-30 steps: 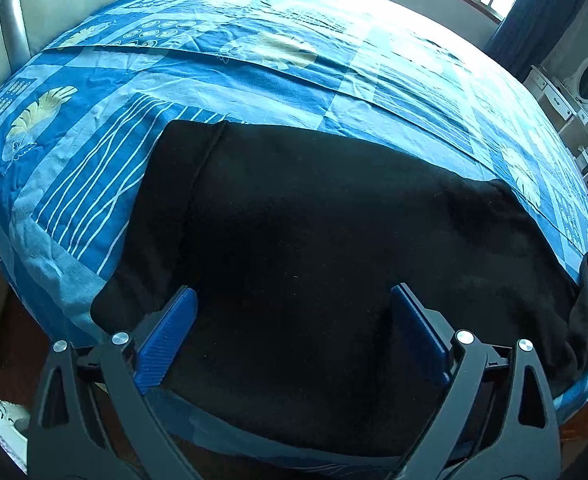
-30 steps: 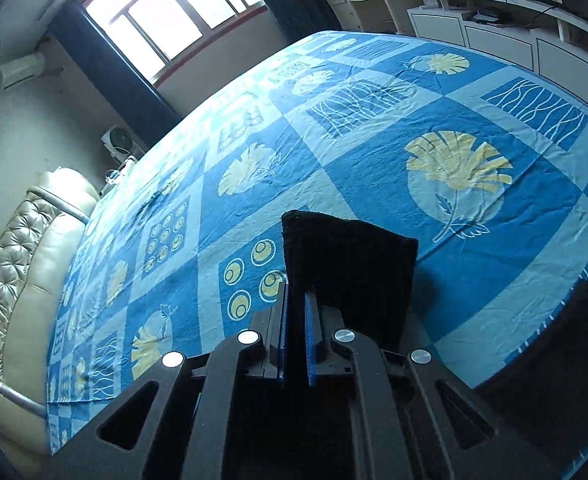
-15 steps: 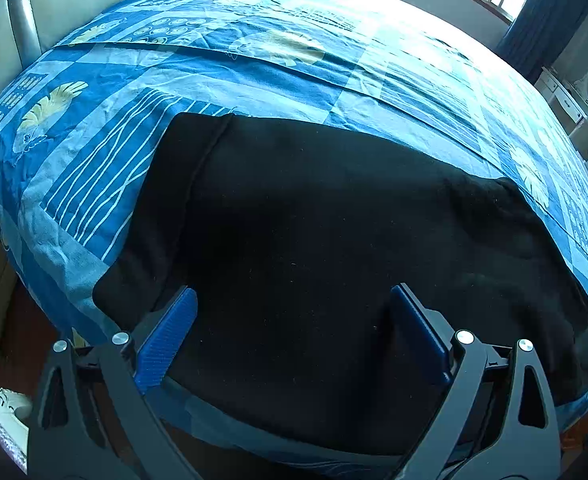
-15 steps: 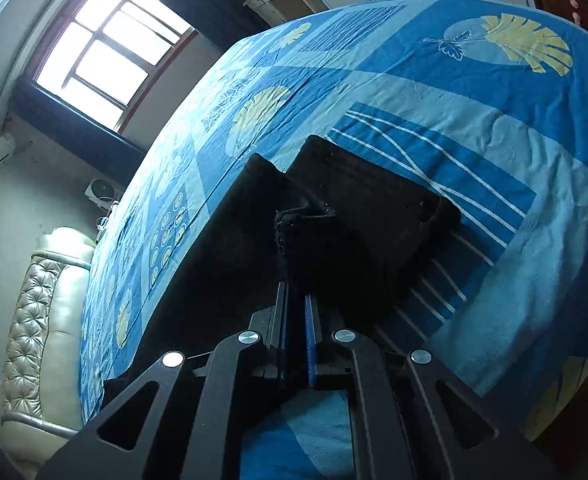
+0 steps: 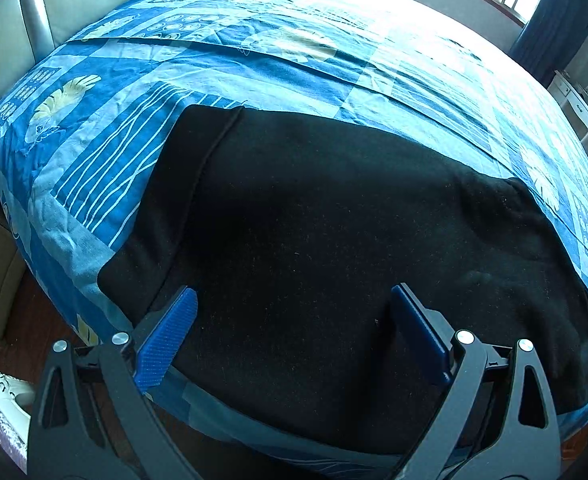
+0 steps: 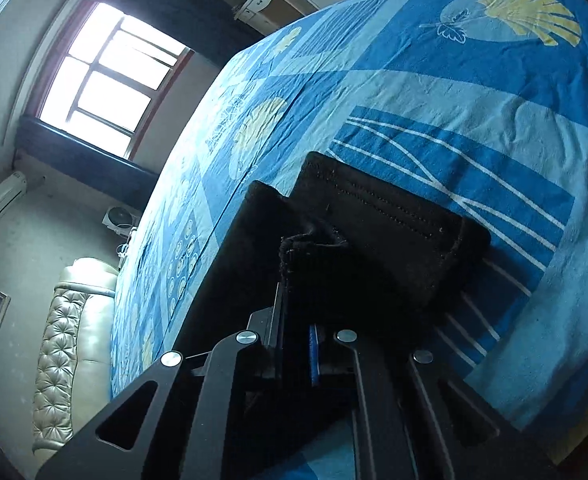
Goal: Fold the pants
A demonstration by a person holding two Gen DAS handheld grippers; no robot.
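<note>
Black pants [image 5: 314, 232] lie spread flat across the near edge of a bed with a blue patterned sheet [image 5: 294, 60]. Their waistband is at the left, the legs run off to the right. My left gripper [image 5: 294, 320] is open and empty, hovering just above the pants near the bed's front edge. In the right wrist view, my right gripper [image 6: 298, 320] is shut on a bunched fold of the pants [image 6: 314, 248]. The hemmed leg end [image 6: 394, 220] lies on the sheet just beyond the fingers.
A padded leather headboard [image 6: 65, 340] stands at the far left end of the bed. A window [image 6: 105, 80] and dark curtains are behind it. White cabinets [image 5: 578, 100] stand at the right. A wooden floor [image 5: 33, 312] shows below the bed edge.
My right gripper has swung down with the leg end, from held upright over the sheet to laid low on the bed. The left gripper has moved slightly closer over the pants.
</note>
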